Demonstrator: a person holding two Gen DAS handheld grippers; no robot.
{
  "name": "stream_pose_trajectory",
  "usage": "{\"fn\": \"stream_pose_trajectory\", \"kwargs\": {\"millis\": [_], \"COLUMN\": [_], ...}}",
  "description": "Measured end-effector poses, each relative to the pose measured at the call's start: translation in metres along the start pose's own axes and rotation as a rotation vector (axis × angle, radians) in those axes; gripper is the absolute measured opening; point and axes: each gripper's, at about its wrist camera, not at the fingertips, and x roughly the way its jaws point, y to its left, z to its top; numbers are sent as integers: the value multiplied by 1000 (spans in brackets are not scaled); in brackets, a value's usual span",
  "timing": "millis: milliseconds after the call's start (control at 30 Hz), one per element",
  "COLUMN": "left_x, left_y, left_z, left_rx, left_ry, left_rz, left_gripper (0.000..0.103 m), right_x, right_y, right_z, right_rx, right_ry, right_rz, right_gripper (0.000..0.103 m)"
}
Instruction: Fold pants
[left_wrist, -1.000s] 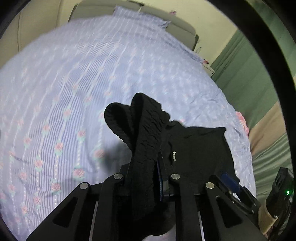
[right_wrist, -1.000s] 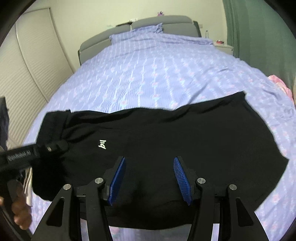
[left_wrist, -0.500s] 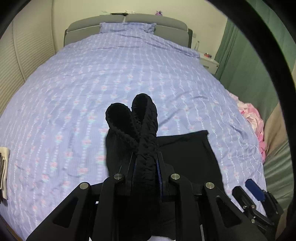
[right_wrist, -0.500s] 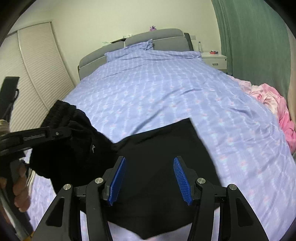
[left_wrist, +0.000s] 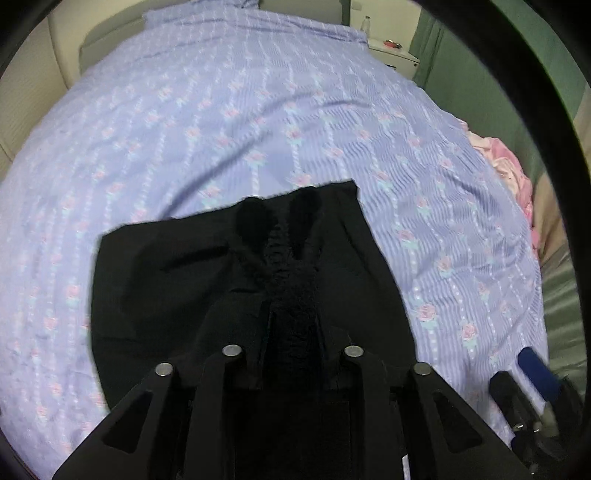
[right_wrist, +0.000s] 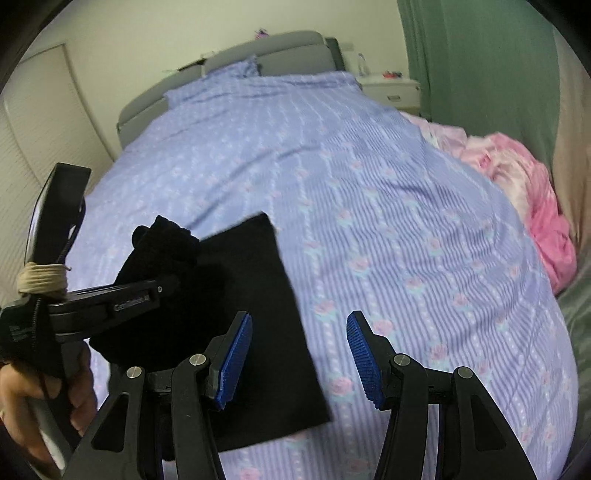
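The black pants (left_wrist: 166, 280) lie folded over on the lilac flowered bedspread (left_wrist: 258, 110), near the bed's front edge. My left gripper (left_wrist: 291, 314) is shut on the pants' ribbed waistband (left_wrist: 291, 266), which bunches up between the fingers just above the lower layer. In the right wrist view the pants (right_wrist: 266, 295) lie at the lower left, and the left gripper (right_wrist: 133, 291) holds the waistband bunch (right_wrist: 162, 240) over them. My right gripper (right_wrist: 299, 350) is open and empty, low over the pants' right edge.
A pink crumpled cloth (right_wrist: 517, 192) lies at the bed's right edge. A grey headboard (right_wrist: 280, 48) and pillow (right_wrist: 229, 72) are at the far end, a white nightstand (right_wrist: 391, 88) and green curtain (right_wrist: 480, 55) to the right.
My left gripper has carried the waistband rightward and down over the pant legs, folding the pants in half. My right gripper stayed open and shifted right.
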Motion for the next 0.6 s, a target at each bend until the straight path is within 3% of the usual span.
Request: {"fn": "stream_pose_trajectory", "kwargs": {"millis": [67, 167, 233, 300, 367, 500, 600], "left_x": [2, -11, -29, -45, -60, -60, -40], "left_y": [-5, -10, -10, -9, -5, -3, -8], "left_z": [1, 0, 1, 2, 6, 25, 42], "left_rx": [1, 21, 38, 80, 181, 486, 696], "left_ry": [10, -16, -51, -90, -149, -190, -99], "left_rz": [-55, -77, -87, -97, -98, -118, -196], "left_gripper": [34, 64, 66, 74, 75, 75, 74], "right_x": [4, 7, 4, 0, -2, -5, 3], "right_y": [-6, -15, -20, -24, -23, -9, 7], "right_z": [-5, -11, -14, -16, -18, -25, -32], "right_rx": [9, 37, 64, 96, 123, 161, 193], "right_ry": [14, 33, 35, 32, 29, 15, 24], "right_rz": [-13, -29, -32, -27, -11, 40, 66], "right_gripper": [55, 55, 55, 55, 55, 55, 55]}}
